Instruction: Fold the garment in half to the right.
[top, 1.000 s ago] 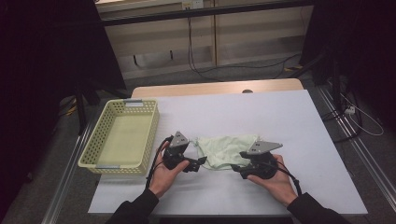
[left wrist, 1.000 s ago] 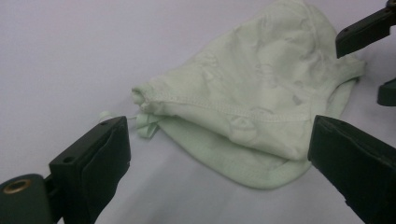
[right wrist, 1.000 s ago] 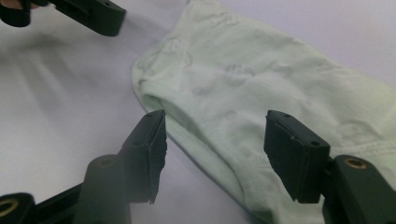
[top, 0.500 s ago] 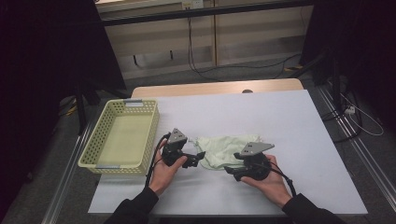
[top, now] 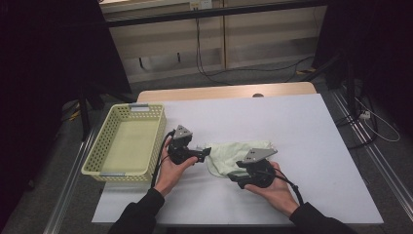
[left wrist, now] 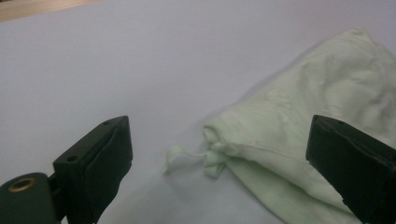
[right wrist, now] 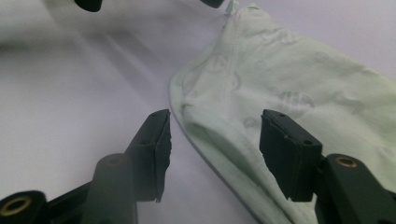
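Note:
A pale green cloth (top: 241, 150) lies crumpled on the white table (top: 272, 112) between my two grippers. My left gripper (top: 206, 152) rests low at the cloth's left end, jaws wide open. In the left gripper view (left wrist: 219, 154) the cloth's bunched corner (left wrist: 303, 116) and a small string tab lie between the jaws, untouched. My right gripper (top: 234, 176) sits at the cloth's near edge. Its jaws (right wrist: 215, 140) have just been closing and stand half apart around a raised fold of the cloth (right wrist: 289, 84), with gaps on both sides.
A yellow perforated basket (top: 92, 165) stands empty at the table's left side. A wooden strip (top: 224, 91) runs along the far table edge. Bare table spreads to the right and behind the cloth.
My right gripper has slid left along the cloth's near edge. My left gripper has shifted slightly up and left. The cloth looks a little more bunched.

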`<state>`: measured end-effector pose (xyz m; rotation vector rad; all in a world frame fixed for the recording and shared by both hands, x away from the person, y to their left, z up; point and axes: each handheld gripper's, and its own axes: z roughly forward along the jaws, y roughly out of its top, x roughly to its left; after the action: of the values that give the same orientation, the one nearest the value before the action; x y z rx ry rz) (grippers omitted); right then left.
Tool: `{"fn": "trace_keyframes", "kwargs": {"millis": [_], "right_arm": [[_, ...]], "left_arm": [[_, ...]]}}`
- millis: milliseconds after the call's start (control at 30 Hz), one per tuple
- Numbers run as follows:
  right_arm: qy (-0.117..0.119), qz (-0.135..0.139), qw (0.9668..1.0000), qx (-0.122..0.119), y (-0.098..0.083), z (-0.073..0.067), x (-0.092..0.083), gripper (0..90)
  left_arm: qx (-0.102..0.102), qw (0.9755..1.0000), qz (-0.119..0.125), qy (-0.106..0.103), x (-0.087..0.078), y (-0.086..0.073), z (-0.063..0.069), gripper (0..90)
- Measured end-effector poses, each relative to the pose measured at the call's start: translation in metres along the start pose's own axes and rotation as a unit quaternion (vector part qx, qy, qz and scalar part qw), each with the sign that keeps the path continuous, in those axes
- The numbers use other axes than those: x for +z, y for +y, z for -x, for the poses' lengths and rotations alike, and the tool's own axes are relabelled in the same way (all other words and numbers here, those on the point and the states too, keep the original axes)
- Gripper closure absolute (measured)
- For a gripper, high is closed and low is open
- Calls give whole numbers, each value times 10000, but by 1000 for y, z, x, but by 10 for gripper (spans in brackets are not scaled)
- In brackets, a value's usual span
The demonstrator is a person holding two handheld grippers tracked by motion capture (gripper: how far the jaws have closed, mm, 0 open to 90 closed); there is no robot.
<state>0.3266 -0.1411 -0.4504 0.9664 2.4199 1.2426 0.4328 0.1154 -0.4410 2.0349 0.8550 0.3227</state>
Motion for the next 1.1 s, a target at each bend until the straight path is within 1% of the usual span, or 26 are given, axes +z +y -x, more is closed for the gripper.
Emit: {"fn": "trace_keyframes", "kwargs": {"millis": [33,100,200,233,300,333,367,400,467,500,600,633,667,700,733,833,867,900,933,967,1000,1033,1067,1100], "right_arm": [[26,5,10000,-12,1,0,1,461],[61,3,10000,1,2,-2,2,483],[89,-20,10000,-3,6,-4,6,515],[89,-33,9999,-31,7,-4,8,533],[105,-40,9999,-36,10,-6,10,547],[106,-76,9999,-86,11,-7,13,554],[116,-102,9998,-106,12,-8,15,562],[128,-117,9998,-114,13,-9,17,566],[100,-166,9997,-169,14,-10,22,572],[72,-191,9997,-153,15,-11,23,574],[-17,-234,9995,-207,18,-13,29,582],[-21,-237,9995,-217,18,-13,30,582],[-38,-255,9993,-262,18,-13,31,581],[-40,-261,9993,-269,18,-13,32,581],[-44,-270,9992,-285,17,-14,33,580],[-33,-303,9991,-308,17,-15,36,578],[-46,-297,9990,-317,17,-15,36,577],[-46,-291,9990,-326,17,-16,37,576],[-46,-297,9990,-331,17,-16,37,575],[-34,-327,9989,-330,17,-16,38,575],[-27,-359,9988,-329,16,-17,39,575],[-14,-383,9987,-339,15,-17,40,576],[9,-437,9984,-346,15,-19,41,566],[-10,-432,9984,-371,14,-20,42,566]], "left_arm": [[-36,10000,1,-73,1,1,-2,71],[-58,9999,-85,-29,5,5,-4,73],[-142,9998,-150,-74,10,11,-6,99],[-112,9998,-158,-65,11,13,-7,116],[-200,9995,-194,-112,14,14,-7,132],[-177,9994,-257,-133,15,13,-7,137],[-196,9993,-291,-143,15,13,-7,145],[-158,9992,-328,-161,15,12,-7,151],[-172,9990,-353,-200,13,12,-7,180],[-180,9989,-373,-210,13,12,-7,186],[-165,9986,-450,-235,16,10,-6,209],[-151,9983,-511,-240,17,10,-6,218],[-153,9984,-493,-248,19,10,-5,226],[-98,9981,-541,-268,19,9,-5,238],[-89,9979,-566,-286,20,9,-4,248],[-100,9978,-560,-329,21,9,-3,298],[-146,9978,-552,-346,22,9,-3,309],[-140,9978,-560,-326,23,9,-3,312],[-133,9976,-582,-357,23,8,-3,327],[-159,9974,-601,-374,25,7,-4,348],[-202,9972,-602,-388,26,7,-4,351],[-187,9968,-666,-407,27,6,-5,354],[-182,9970,-650,-390,28,6,-5,374],[-238,9970,-619,-401,29,5,-5,390]]}}
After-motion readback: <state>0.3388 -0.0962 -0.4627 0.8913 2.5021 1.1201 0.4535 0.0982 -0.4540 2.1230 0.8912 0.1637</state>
